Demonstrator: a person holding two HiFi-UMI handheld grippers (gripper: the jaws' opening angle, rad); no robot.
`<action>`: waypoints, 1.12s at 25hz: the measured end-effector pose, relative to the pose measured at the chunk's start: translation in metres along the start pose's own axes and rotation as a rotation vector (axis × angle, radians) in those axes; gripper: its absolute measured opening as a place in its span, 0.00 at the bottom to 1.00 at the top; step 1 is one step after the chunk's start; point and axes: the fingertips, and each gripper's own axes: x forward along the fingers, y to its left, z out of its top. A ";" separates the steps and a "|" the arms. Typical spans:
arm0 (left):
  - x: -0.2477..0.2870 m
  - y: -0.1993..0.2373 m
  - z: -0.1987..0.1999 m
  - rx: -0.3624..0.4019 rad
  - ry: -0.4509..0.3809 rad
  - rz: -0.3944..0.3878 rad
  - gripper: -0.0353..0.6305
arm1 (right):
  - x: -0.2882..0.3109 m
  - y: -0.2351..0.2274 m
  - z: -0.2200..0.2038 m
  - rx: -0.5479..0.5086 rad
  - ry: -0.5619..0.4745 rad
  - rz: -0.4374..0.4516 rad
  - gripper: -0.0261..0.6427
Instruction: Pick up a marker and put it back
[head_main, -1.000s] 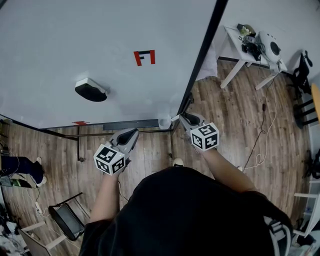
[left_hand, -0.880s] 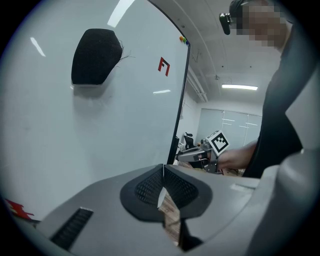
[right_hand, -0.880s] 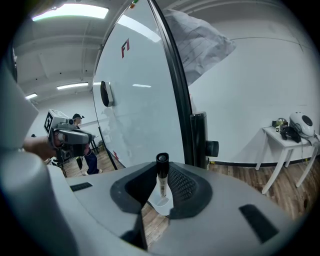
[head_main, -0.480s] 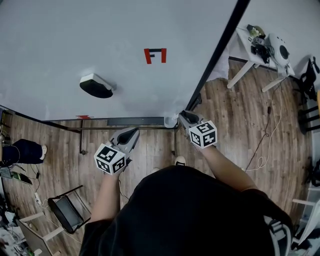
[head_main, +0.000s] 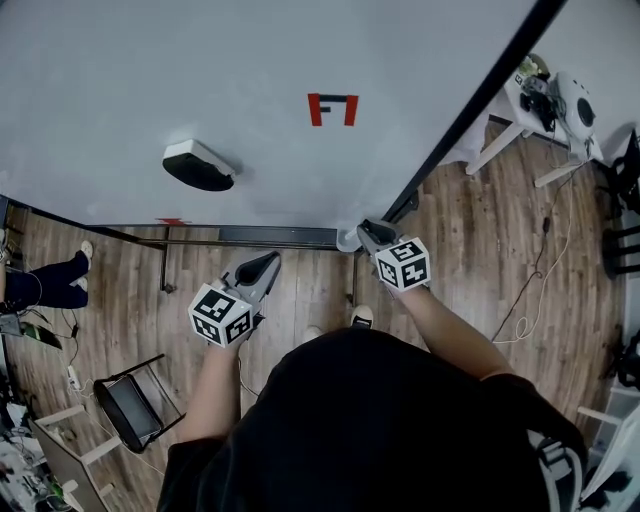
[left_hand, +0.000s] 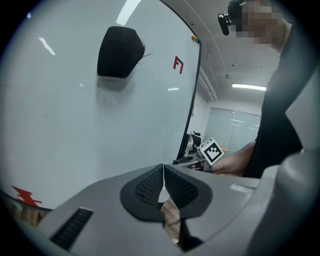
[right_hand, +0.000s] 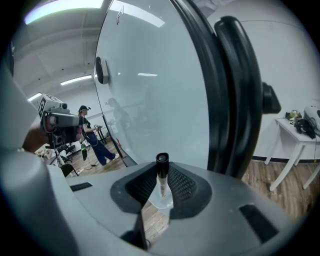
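A marker (right_hand: 161, 175) with a black cap and white body stands upright between the pads of my right gripper (right_hand: 161, 186), which is shut on it. Just under it is a clear cup (right_hand: 161, 201). In the head view the right gripper (head_main: 370, 235) sits at that cup (head_main: 348, 240), at the right end of the whiteboard's tray (head_main: 277, 236). My left gripper (head_main: 262, 268) hangs below the tray, shut with nothing in it; in its own view the left gripper's (left_hand: 163, 176) pads meet.
A black eraser (head_main: 198, 166) clings to the whiteboard (head_main: 150, 80), with a red and black mark (head_main: 333, 108) to its right. The board's black frame (head_main: 470, 110) runs up right. A folding chair (head_main: 130, 410) stands lower left, a white table (head_main: 545, 110) upper right.
My right gripper has come down with the marker, closer to the cup at the tray's end. The left gripper has hardly shifted.
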 end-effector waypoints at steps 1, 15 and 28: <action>0.000 0.001 -0.001 -0.003 0.001 0.002 0.08 | 0.004 0.000 -0.003 -0.001 0.007 0.004 0.13; -0.003 0.014 -0.010 -0.034 0.024 0.036 0.08 | 0.039 0.001 -0.029 -0.016 0.073 0.038 0.13; -0.002 0.013 -0.016 -0.049 0.030 0.044 0.08 | 0.046 0.002 -0.041 -0.027 0.095 0.053 0.13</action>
